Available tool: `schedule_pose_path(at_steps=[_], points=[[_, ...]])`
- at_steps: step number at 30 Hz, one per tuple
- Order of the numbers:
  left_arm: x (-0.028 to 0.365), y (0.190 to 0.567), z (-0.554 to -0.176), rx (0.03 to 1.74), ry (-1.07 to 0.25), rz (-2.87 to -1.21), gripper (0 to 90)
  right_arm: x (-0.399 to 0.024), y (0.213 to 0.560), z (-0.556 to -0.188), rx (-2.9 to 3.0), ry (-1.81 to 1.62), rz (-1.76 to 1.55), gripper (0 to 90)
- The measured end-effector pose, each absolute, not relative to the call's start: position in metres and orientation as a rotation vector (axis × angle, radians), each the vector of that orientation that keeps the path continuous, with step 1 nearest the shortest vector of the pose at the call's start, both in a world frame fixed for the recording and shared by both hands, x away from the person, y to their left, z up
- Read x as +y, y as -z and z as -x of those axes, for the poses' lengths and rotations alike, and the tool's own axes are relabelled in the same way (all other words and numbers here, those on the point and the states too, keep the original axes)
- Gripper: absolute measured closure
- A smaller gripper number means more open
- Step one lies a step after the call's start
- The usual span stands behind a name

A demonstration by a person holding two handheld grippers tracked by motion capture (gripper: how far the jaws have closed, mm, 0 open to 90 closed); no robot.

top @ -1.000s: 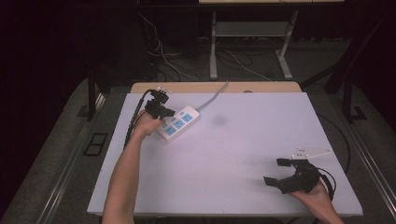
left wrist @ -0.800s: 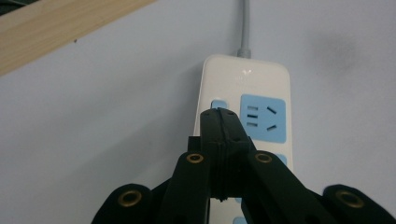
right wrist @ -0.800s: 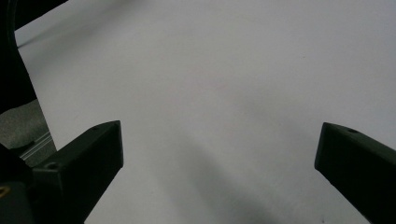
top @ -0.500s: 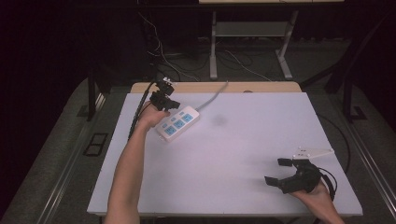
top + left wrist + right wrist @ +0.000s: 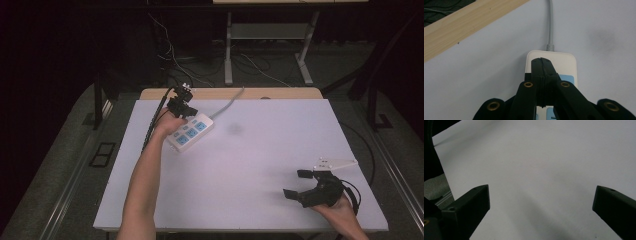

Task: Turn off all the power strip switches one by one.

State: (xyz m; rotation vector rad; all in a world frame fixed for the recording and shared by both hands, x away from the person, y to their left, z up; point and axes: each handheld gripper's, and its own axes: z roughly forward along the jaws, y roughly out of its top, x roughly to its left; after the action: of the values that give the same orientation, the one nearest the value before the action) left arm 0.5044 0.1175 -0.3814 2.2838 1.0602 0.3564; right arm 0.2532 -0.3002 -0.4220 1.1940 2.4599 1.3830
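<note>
Power strip (image 5: 190,132) lies at the far left of the tabletop (image 5: 250,165); the left tool (image 5: 182,106), pressed together, has been shifted toward its cord end. The right tool (image 5: 303,187) is held spread, apart.

Left arm is stretched way out across the table, forearm running up from the bottom edge toward the far left corner. The left gripper (image 5: 183,106) sits at the end of it, tilted forward and down, cable trailing off its back. Its jaws are pressed flat together with nothing pinched between them, tips meeting in a single seam in the left gripper view (image 5: 541,61).

Right hand hangs back near the person's own edge, low on the right. The right gripper (image 5: 296,184) points left across the surface, jaws spread wide apart and holding nothing.
</note>
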Motion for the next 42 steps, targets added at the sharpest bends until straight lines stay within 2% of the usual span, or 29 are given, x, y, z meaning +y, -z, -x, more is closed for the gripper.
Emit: schedule_pose_path(at_steps=[42], points=[[0.119, 0.407, -0.506, 1.123, -0.307, -2.287, 89.5, -0.301, 0.422, -0.253, 2.461, -1.376, -1.193, 0.9]])
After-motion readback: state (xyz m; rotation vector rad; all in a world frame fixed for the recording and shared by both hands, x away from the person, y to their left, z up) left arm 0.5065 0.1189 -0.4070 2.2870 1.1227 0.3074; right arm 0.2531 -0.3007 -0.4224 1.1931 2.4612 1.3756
